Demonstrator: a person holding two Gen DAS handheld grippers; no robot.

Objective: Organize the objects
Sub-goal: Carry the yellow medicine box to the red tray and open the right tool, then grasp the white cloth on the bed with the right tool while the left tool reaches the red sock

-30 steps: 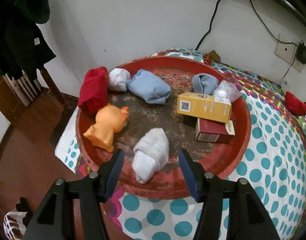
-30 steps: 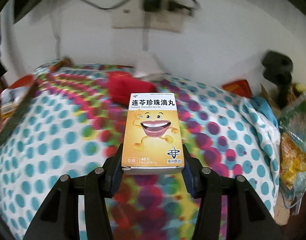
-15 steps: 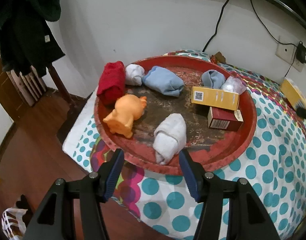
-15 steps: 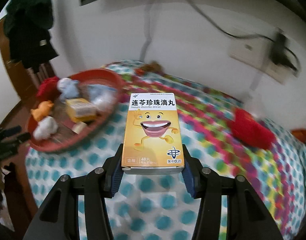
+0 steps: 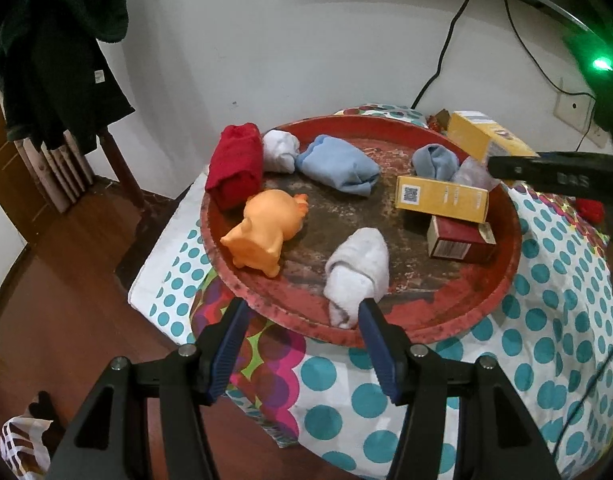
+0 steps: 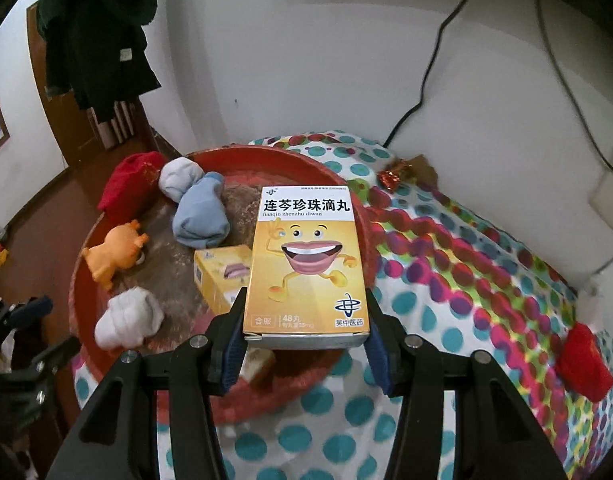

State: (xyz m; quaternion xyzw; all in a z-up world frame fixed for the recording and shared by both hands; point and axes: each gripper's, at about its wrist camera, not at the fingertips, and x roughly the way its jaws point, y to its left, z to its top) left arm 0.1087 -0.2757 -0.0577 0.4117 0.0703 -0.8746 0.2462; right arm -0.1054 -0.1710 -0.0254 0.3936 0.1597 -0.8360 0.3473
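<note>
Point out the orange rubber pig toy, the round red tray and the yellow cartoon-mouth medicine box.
orange rubber pig toy (image 5: 266, 232), left wrist view, on its rounded back.
round red tray (image 5: 406, 322), left wrist view, on its near rim.
yellow cartoon-mouth medicine box (image 6: 308, 264), right wrist view, on the printed front face.

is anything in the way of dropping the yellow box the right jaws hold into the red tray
Nothing blocks the approach: the right gripper holds the yellow box above the red tray. Below it, though, lie another yellow box and a dark red box; bare floor shows nearer the orange toy.
</note>
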